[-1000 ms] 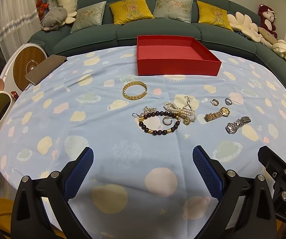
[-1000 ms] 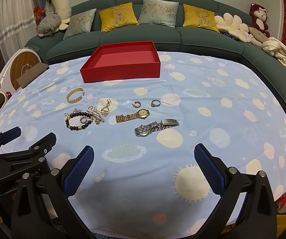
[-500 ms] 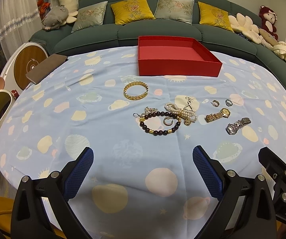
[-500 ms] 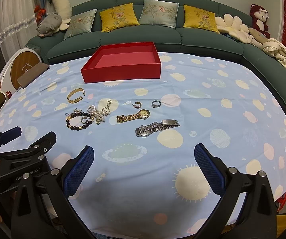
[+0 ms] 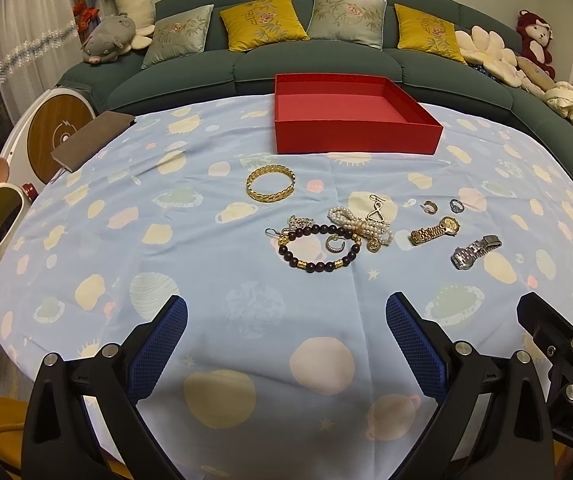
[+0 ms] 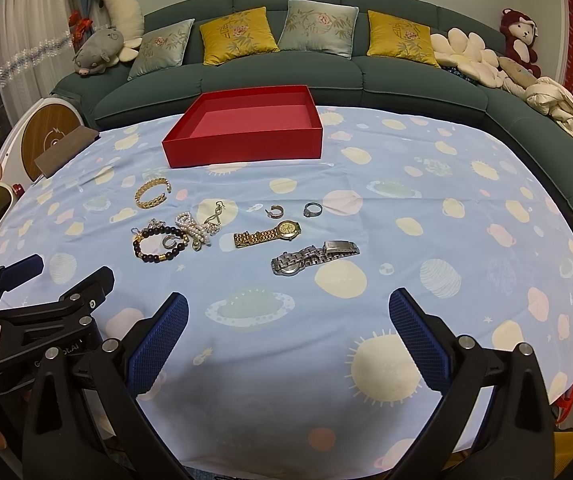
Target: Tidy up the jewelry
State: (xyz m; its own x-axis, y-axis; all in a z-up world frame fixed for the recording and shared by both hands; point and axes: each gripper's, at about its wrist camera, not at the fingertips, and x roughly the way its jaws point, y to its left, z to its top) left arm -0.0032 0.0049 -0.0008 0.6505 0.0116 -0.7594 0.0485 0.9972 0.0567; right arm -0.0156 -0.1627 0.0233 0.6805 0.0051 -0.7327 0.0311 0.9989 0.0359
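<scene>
Item: loose jewelry, lying mid-table on the planet-print tablecloth [image 5: 134, 216], none of it in the red box [image 5: 350, 120] standing empty at the far edge.

Tongs: we are holding the left tongs [image 5: 286, 344] and the right tongs [image 6: 288, 344] spread wide, pinching nothing, both hovering over the near edge.

Lots: gold bangle [image 5: 270, 182]; dark bead bracelet [image 5: 318, 248] ringing a small ear cuff [image 5: 334, 243]; pearl strand [image 5: 360, 226] tangled with a drop earring; gold watch [image 6: 267, 234]; silver watch [image 6: 313, 257]; hoop earring [image 6: 275, 211]; ring [image 6: 312, 209].

Bearing: we are judging the silver watch nearest the right tongs, dead ahead, its long axis running left-right, slightly tilted; the bracelets are lying ahead of the left tongs.

Unclear: the tangled cluster is too small to separate.
</scene>
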